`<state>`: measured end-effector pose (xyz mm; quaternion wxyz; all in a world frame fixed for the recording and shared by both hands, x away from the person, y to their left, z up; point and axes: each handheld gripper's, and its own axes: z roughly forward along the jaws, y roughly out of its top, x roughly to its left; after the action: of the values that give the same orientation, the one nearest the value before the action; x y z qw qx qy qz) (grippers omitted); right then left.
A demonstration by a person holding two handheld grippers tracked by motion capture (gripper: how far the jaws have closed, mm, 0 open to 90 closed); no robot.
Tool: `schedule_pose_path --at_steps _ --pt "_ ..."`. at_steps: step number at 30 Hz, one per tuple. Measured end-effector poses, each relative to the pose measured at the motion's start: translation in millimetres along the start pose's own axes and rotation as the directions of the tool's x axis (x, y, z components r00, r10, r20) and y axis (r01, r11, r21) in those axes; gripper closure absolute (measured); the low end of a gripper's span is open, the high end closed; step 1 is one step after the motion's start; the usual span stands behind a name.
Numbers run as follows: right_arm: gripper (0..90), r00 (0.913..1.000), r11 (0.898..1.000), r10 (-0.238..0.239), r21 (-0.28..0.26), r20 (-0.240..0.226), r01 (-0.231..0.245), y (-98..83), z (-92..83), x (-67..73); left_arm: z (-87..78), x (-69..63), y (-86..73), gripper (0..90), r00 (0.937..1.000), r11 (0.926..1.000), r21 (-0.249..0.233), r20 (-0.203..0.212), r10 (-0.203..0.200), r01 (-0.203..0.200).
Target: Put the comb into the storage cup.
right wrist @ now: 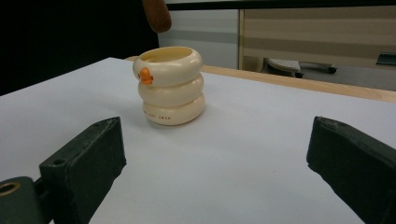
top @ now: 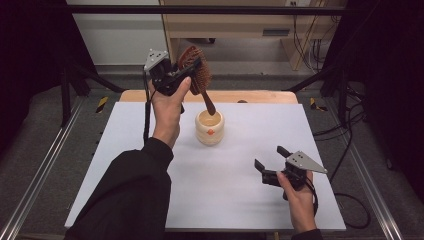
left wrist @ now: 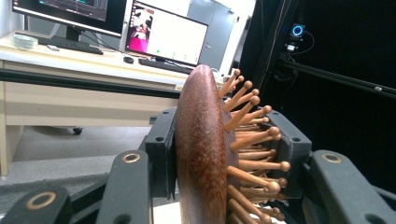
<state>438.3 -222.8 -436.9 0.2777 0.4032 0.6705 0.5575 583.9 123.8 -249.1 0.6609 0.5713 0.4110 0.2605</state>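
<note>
The left gripper (top: 176, 75) is clamped on a dark brown wooden paddle hairbrush (top: 196, 70) with ball-tipped wooden pins, raised above the table, its handle tip hanging just over the cream, ringed ceramic cup (top: 209, 127) (an orange beak-like knob on its side). The cup stands on a white matte board (top: 225, 190) over a wooden tabletop. The right gripper (top: 272, 162) rests low, jaws apart.

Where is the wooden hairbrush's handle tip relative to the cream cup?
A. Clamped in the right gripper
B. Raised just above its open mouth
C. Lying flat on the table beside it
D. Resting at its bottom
B: the left gripper is shut on the head of the wooden hairbrush, and the handle tip hangs just over the cream cup, as the right gripper view shows.
</note>
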Motion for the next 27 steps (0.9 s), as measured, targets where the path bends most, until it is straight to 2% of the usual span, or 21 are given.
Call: schedule_pose_path --at_steps 8,27 --pt "4.7 1.0000 1.000 0.001 0.001 0.002 -0.001 0.0 -0.2 -0.5 2.1 6.2 -3.2 51.2 0.9999 1.0000 0.005 -0.015 0.002 -0.002" --pt "4.6 1.0000 1.000 0.002 0.002 0.003 -0.002 0.0 -0.7 -1.2 10.4 6.3 -16.1 51.2 0.9997 0.9997 0.024 -0.021 0.012 -0.012"
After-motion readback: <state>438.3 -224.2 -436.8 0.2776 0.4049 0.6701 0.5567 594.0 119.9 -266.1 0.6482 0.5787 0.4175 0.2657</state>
